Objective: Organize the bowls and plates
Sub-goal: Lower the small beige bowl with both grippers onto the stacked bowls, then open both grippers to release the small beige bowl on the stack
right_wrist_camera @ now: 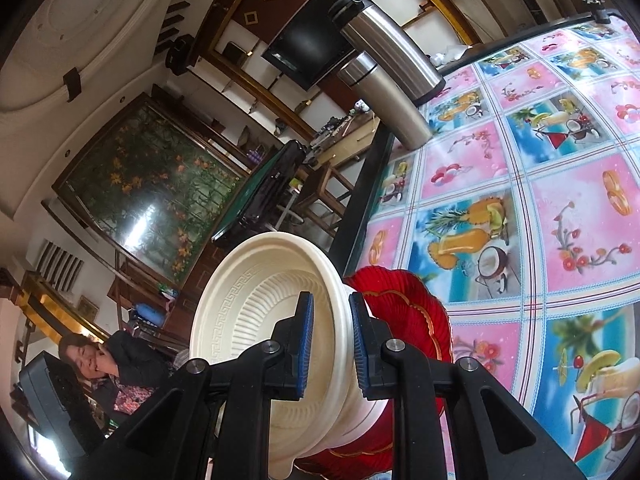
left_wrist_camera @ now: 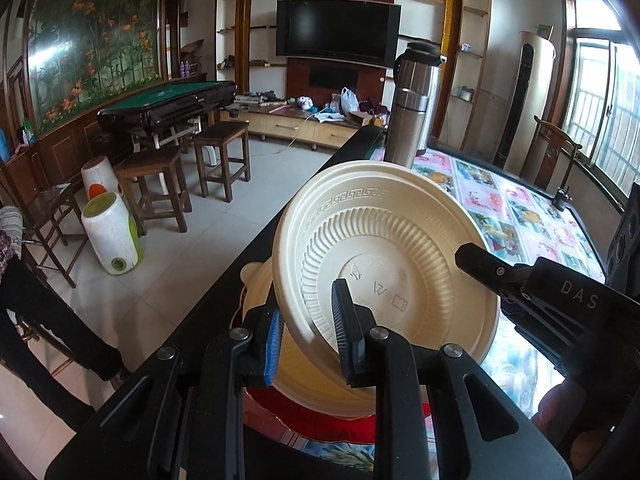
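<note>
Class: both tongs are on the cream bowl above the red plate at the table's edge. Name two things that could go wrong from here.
1. The bowl is tilted and pinched only at its thin rim by the left tongs and right tongs; it may slip or flex.
2. The red plate and the stack sit close to the table edge, so a nudge could push them toward the floor.

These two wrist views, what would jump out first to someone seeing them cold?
The cream plastic bowl, tilted up at the table's near edge, pinched at its rim by both the left gripper and right gripper. Under it lies a red scalloped plate. Behind stands a steel thermos on the bright fruit-print tablecloth.
</note>
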### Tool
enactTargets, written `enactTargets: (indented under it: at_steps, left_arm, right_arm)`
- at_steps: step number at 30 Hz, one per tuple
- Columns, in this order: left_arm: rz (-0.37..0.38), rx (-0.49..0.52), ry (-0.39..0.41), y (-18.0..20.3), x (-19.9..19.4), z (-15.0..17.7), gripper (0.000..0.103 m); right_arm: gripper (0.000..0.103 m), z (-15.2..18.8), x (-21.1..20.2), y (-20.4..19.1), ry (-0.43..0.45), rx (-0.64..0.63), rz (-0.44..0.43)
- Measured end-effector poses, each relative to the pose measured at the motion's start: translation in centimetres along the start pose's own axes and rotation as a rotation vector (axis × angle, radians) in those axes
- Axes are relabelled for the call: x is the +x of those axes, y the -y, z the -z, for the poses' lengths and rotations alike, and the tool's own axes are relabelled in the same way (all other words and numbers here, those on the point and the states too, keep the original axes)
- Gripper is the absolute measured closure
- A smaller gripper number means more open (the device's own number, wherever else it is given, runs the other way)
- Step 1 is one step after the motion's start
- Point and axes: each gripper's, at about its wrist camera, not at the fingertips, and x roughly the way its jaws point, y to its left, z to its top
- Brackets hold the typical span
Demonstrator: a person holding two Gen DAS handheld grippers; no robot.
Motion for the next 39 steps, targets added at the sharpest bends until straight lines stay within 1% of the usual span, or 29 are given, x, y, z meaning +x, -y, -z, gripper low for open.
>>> enactTargets:
  at_steps: [5, 9, 18, 21, 22, 24, 25, 28, 31, 32, 34, 35, 36, 39]
  left_arm:
    - [0.007, -0.006, -0.004, -0.5, -0.1, 0.3, 0.082]
    - [-0.003, 0.008, -0.005, -0.4, -0.1, 0.4, 0.082]
    - [-0.009, -0.001, -0.031, -1.2, 0.1, 0.3, 0.082]
    - [-0.011, -0.007, -0.034, -1.6, -0.1, 0.0, 0.076]
    - [-0.014, 0.000, -0.035, -1.5, -0.1, -0.1, 0.072]
    - [-0.028, 0.019, -0.041, -1.7, -0.1, 0.1, 0.062]
    - [-0.037, 0.032, -0.046, -1.6, 0.0, 0.2, 0.055]
    - [-0.057, 0.051, -0.054, -1.7, 0.0, 0.3, 0.054]
    - [-0.050, 0.030, -0.050, -2.6, -0.9, 0.1, 0.054]
    - [-0.033, 0.020, -0.046, -3.1, -1.5, 0.0, 0.053]
    - [-0.006, 0.001, -0.039, -3.6, -2.4, 0.2, 0.049]
    - [0.000, 0.000, -0.027, -3.7, -3.0, 0.5, 0.048]
    - [-0.005, 0.008, -0.013, -3.6, -3.4, 0.8, 0.048]
    - [-0.029, 0.054, 0.036, -2.7, -4.7, 2.0, 0.048]
  right_arm:
    - [0.083, 0.6, 0.5, 0.2, -0.010, -0.002, 0.009]
    - [0.083, 1.0, 0.7, 0.3, -0.015, 0.000, 0.012]
    - [0.083, 1.3, 1.1, 0.4, -0.019, -0.016, 0.025]
    - [0.083, 1.6, 1.5, 0.5, -0.027, -0.023, 0.044]
    - [0.083, 1.6, 1.6, 0.7, -0.032, -0.016, 0.043]
    - [0.083, 1.7, 1.5, 0.8, -0.026, -0.022, 0.046]
    - [0.083, 1.7, 1.5, 0.8, -0.026, -0.030, 0.047]
    - [0.083, 1.6, 0.7, 0.8, -0.006, -0.054, 0.057]
    - [0.082, 1.4, -0.5, 0.9, 0.019, -0.082, 0.065]
    - [0.081, 1.4, -0.9, 0.8, 0.029, -0.094, 0.070]
    - [0.074, 1.4, -2.2, 0.6, 0.058, -0.126, 0.074]
    - [0.069, 1.6, -3.1, 0.4, 0.076, -0.147, 0.074]
    - [0.064, 1.7, -3.7, 0.2, 0.086, -0.163, 0.073]
    - [0.054, 2.9, -6.1, -1.3, 0.129, -0.260, 0.075]
